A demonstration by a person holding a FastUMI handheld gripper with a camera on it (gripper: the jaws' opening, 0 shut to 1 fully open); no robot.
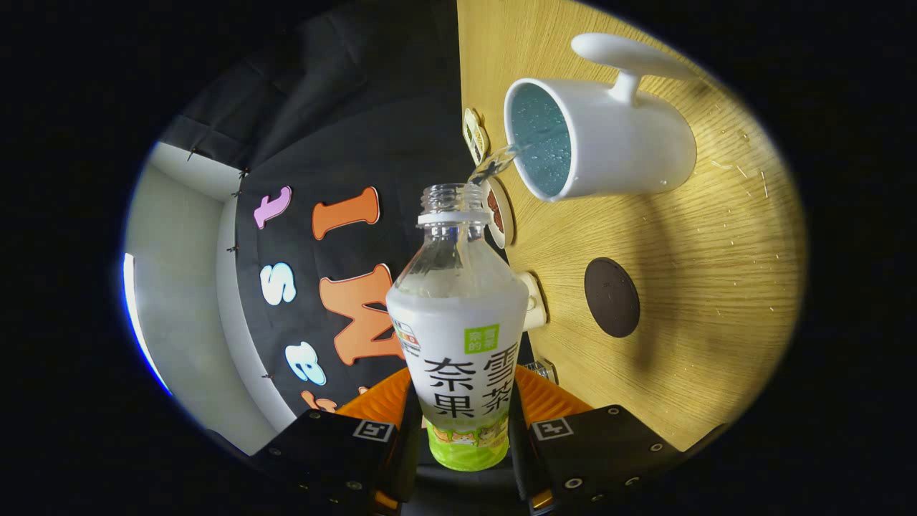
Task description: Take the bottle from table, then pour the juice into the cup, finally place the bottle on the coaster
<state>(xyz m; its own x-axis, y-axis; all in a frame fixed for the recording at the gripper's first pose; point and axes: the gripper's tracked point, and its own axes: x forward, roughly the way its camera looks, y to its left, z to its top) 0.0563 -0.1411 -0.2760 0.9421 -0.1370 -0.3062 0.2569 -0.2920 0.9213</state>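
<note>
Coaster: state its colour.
Dark brown, plain; the coaster shows best in the gripper view, on the table beyond the jaws.

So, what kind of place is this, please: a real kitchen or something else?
Probably a staged test booth, not a kitchen: a black cloth wall stands behind a light wooden table, where only a white mug and a round dark coaster are set out. The gripper holds a clear plastic bottle, pouring.

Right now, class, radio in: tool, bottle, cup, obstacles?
Tool shut on bottle. Bottle tipped, clear stream entering white cup. Dark coaster beside cup, unobstructed.

Bright, sharp centre (fisheye-warped edges)
</note>
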